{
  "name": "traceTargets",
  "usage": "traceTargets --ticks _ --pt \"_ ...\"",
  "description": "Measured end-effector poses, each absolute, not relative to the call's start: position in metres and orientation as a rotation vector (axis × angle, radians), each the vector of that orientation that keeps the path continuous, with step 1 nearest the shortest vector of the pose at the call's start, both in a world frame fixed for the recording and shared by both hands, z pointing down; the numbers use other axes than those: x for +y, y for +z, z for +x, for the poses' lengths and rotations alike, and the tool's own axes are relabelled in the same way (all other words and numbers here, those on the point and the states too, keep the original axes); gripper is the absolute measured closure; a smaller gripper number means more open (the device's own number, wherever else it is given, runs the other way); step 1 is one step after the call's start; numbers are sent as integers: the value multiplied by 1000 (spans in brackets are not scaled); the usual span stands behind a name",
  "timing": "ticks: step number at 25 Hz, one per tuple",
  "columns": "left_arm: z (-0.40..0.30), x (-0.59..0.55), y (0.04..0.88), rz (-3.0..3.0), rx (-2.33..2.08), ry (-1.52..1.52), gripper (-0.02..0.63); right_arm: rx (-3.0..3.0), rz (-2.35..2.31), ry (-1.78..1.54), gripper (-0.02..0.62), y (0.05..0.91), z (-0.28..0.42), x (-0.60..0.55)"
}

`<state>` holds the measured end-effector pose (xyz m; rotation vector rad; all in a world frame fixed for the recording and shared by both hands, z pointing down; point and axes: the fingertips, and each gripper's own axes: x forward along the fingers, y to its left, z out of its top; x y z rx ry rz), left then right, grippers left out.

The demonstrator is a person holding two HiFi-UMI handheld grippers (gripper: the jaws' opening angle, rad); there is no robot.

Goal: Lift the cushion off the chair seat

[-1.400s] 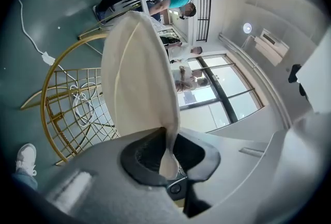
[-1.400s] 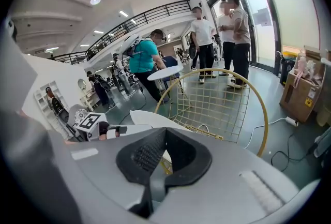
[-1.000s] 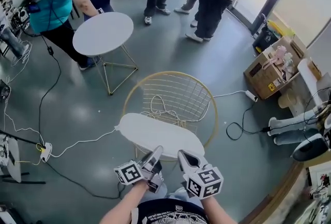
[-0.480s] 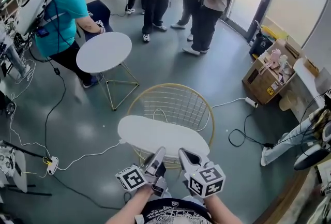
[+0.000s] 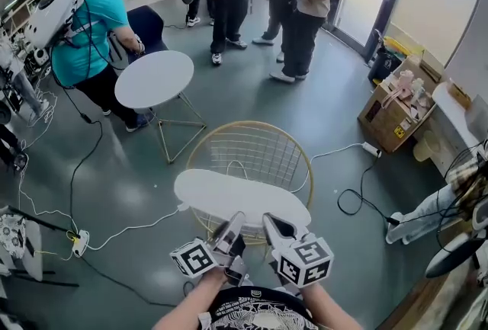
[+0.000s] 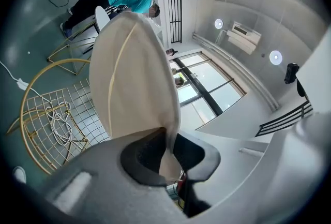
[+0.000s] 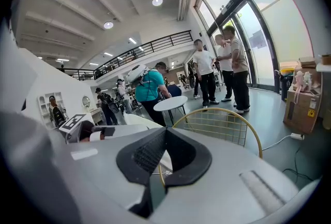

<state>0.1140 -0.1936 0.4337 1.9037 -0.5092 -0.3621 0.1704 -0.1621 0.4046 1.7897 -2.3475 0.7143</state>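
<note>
The left gripper point(image 6: 168, 137) was found closed on the cushion point(image 6: 132, 78), the pale fabric of its near edge being pinched between the dark pads point(image 6: 140, 157). From that grip the cushion was seen stretching straight ahead of the jaws, a seam line running along its length.

The right gripper point(image 7: 165, 132) was held just beside the left one, at the same near edge. Its jaws were drawn together there, and the cushion's pale fabric was visible in the gap behind the tips and running off to that gripper's left, so the cushion was gripped on this side too.

Directly below and ahead of both grippers the gold wire chair point(image 5: 263, 145) was placed. In the left gripper view the cushion was shown apart from the seat mesh, held above it rather than lying on it. A loose white cable point(image 6: 59, 124) was coiled on the floor point(image 5: 252, 84) under the seat.

Further ahead and to the left of the left gripper a round white table point(image 5: 156, 77) was set on thin gold legs, with a person in a teal shirt point(image 5: 91, 31) bent beside it. Beyond the chair a group of standing people point(image 5: 305, 1) was gathered. Well off to the right of the right gripper a cardboard box point(image 5: 393, 111) was placed by the wall, and a power strip point(image 5: 371, 147) was lying near it.
</note>
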Motion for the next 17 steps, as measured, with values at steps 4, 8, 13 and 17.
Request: traceTargets --ticks 4,8,13,17 --pt "115 -193 434 1892 -513 -360 569 -2356 1789 715 597 404 170 -162" --pt "118 -193 435 1898 -510 -352 569 -2356 1785 711 597 403 172 -163" --pt "119 -195 438 1883 -516 -338 569 -2352 1781 711 597 404 172 -165" --pt "121 -197 435 1893 -494 -349 569 -2351 1784 710 597 403 171 -167"
